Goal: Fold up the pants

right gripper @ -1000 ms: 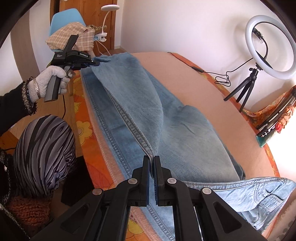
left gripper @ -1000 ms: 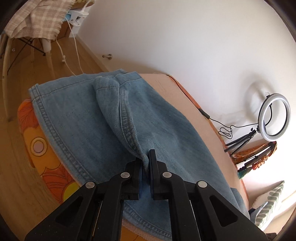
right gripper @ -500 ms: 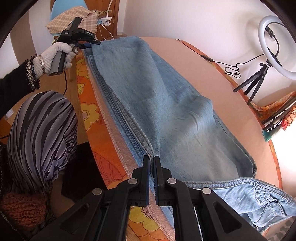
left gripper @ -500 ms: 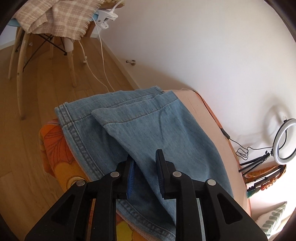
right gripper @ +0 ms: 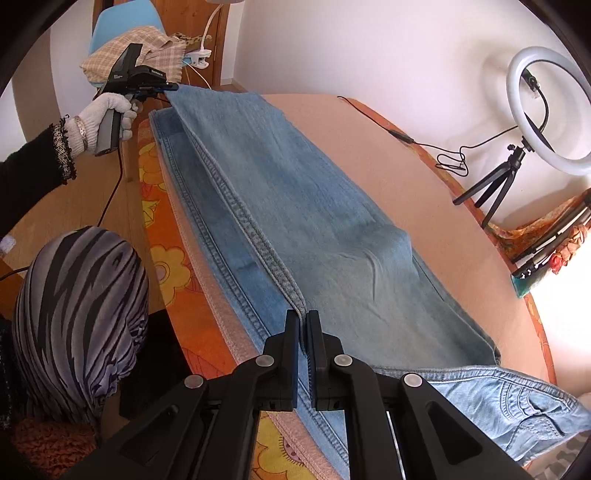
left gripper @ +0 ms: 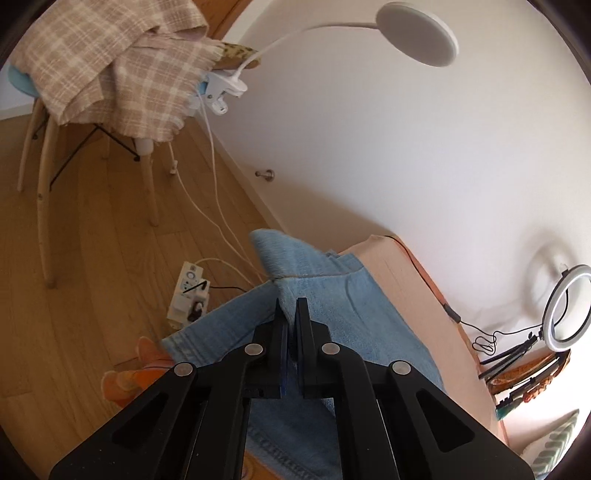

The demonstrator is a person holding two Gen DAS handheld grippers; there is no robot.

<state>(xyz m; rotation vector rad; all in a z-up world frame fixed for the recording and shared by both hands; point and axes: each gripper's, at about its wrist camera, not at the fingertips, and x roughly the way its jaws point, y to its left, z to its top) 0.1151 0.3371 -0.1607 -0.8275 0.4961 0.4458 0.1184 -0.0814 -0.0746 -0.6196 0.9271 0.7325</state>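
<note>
Pinching the jeans point(right gripper: 332, 221) (both ends), left tongs point(left gripper: 290, 306) and right tongs point(right gripper: 303, 317).

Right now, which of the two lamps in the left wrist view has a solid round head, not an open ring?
The white clip lamp, clamped to the chair; the ring light stands on a tripod.

The right gripper point(right gripper: 303, 325), entering from six o'clock in its own view, has its fingers pinched nearly together on denim; the left gripper point(right gripper: 173, 86), at eleven o'clock there, is gripped by a white-gloved left hand point(right gripper: 107, 118) and likewise clamps fabric, fingers almost closed point(left gripper: 290, 314).
</note>
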